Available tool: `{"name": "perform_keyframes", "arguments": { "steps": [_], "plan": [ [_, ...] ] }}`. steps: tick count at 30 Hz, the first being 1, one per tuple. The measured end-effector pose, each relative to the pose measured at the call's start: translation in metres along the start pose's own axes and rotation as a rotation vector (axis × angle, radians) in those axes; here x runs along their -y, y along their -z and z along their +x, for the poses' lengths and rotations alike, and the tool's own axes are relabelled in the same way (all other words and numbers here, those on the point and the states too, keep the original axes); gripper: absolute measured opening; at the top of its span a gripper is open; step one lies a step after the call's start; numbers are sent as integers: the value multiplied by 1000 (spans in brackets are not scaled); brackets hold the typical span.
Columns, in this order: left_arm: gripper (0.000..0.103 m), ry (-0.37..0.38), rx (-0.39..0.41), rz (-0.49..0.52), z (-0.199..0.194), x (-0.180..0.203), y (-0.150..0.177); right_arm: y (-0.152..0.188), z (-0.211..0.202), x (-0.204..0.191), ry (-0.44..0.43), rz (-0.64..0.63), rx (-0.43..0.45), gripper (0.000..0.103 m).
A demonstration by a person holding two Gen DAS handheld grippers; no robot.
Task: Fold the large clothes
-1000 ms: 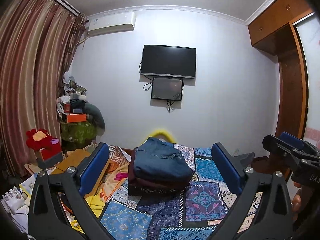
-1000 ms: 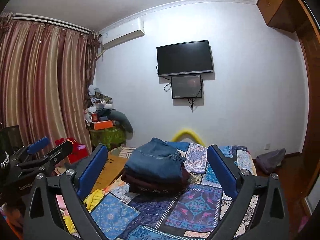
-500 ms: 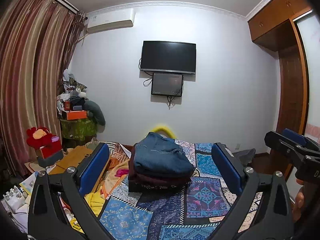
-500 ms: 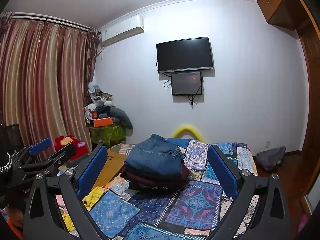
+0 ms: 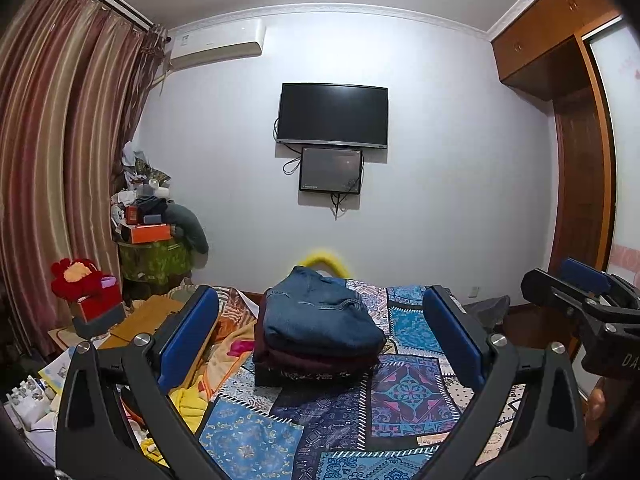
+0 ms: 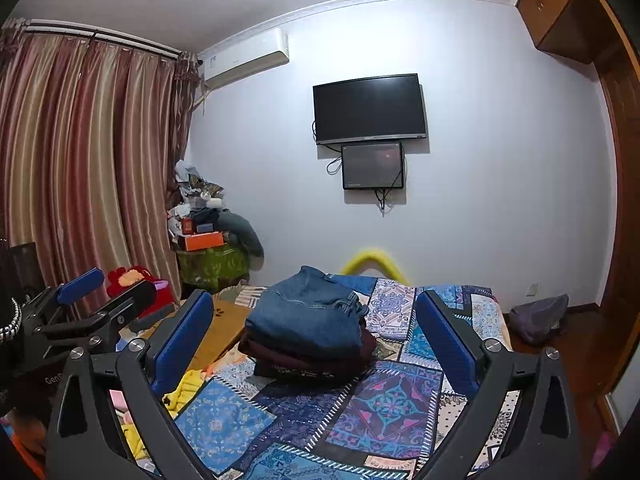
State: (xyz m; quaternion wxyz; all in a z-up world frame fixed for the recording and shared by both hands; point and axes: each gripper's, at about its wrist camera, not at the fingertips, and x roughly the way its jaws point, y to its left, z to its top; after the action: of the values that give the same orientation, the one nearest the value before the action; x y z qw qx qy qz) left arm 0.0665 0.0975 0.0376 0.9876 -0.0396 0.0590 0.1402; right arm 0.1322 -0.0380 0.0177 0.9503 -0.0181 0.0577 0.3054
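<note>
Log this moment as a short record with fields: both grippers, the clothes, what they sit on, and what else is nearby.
left gripper: open, empty, raised above the bed
right gripper: open, empty, raised above the bed
clothes pile: folded, jeans on top, dark red garment under them
bed cover: patchwork, mostly blue, pile rests on it
yellow cloth: loose, at the bed's left edge
wall: television, smaller screen below it

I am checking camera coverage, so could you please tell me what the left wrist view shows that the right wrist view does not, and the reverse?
Only the left wrist view shows the right gripper at its right edge and the white frosted wardrobe door. Only the right wrist view shows the left gripper at its left edge. Both share the stack of folded clothes topped with blue denim, the blue patchwork bedspread, and the black wall television. Both grippers are open and empty.
</note>
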Motion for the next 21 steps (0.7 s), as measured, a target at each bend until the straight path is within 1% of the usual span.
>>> {"name": "perform_keyframes", "arguments": {
  "steps": [12,21],
  "plan": [
    [102,5,-3,6,1,2,0,2,1,0,0,-7,-3,102],
    [102,41,-20,-7,5,2,1,2,-1,3,11,-5,5,102]
  ]
}}
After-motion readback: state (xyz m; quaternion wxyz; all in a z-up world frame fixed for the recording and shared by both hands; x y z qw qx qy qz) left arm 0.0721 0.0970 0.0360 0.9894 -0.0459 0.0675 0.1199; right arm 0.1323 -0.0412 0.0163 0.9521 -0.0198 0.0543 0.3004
